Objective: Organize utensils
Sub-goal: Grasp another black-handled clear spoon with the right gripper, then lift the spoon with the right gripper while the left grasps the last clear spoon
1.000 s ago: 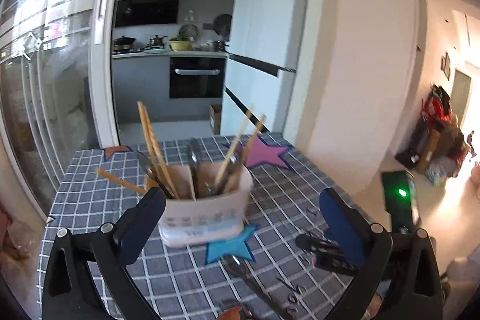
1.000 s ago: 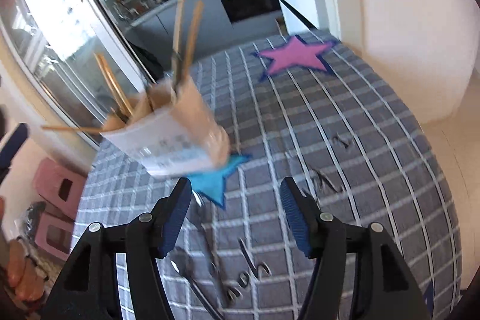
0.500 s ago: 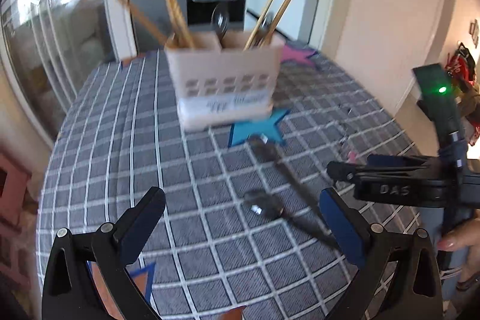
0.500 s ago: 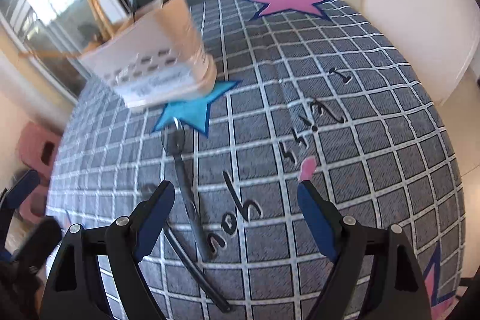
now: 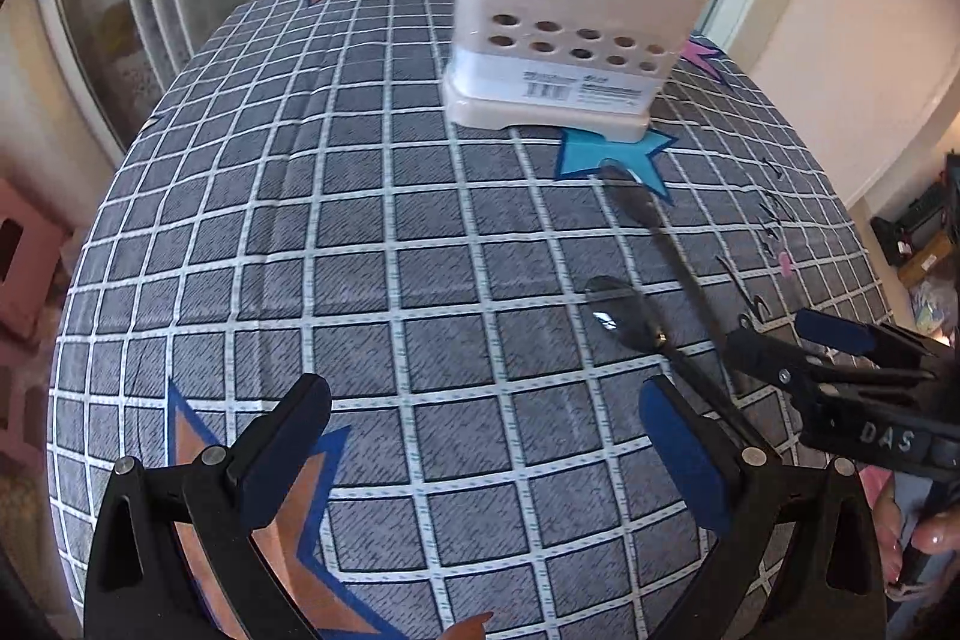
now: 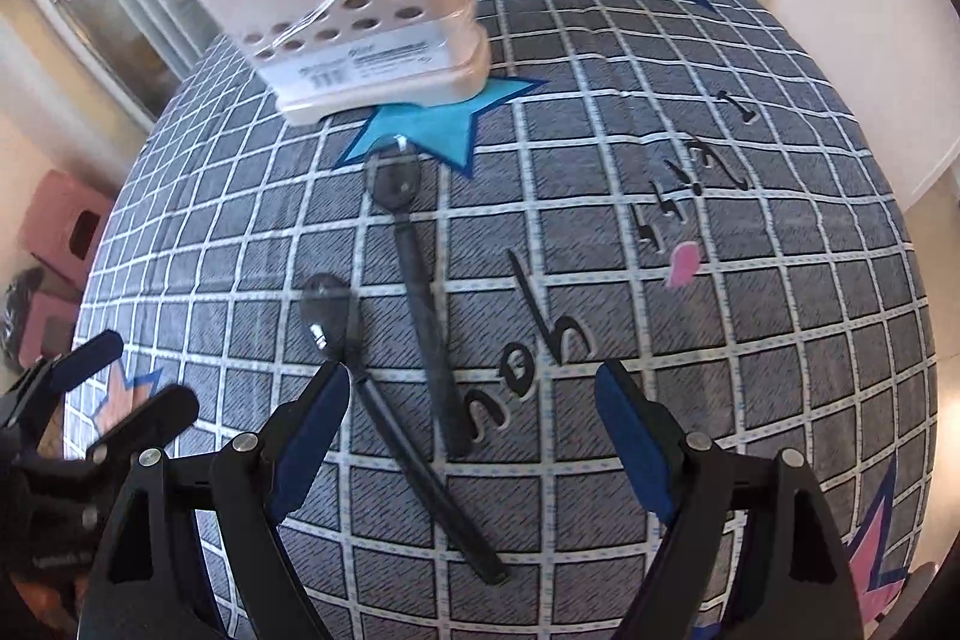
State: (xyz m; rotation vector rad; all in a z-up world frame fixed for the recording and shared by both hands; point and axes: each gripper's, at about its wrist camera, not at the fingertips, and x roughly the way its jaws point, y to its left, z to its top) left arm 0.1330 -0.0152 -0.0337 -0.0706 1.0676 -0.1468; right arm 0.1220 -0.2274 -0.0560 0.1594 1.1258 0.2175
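Two dark spoons lie side by side on the checked tablecloth in front of a beige utensil holder that has chopsticks and spoons standing in it. The farther spoon has its bowl at the blue star. The nearer spoon lies slantwise. My right gripper is open wide above both handles, pads touching nothing. My left gripper is open over bare cloth, left of the spoons.
The round table carries a grey checked cloth with coloured stars and black lettering. Pink stools stand on the floor at the left. A wall lies to the right and a kitchen beyond. A hand holds the right gripper.
Both grippers have tipped down and sunk toward the table. The right jaws have spread wider and now stand over the spoon handles. The holder now sits farther up in both views.
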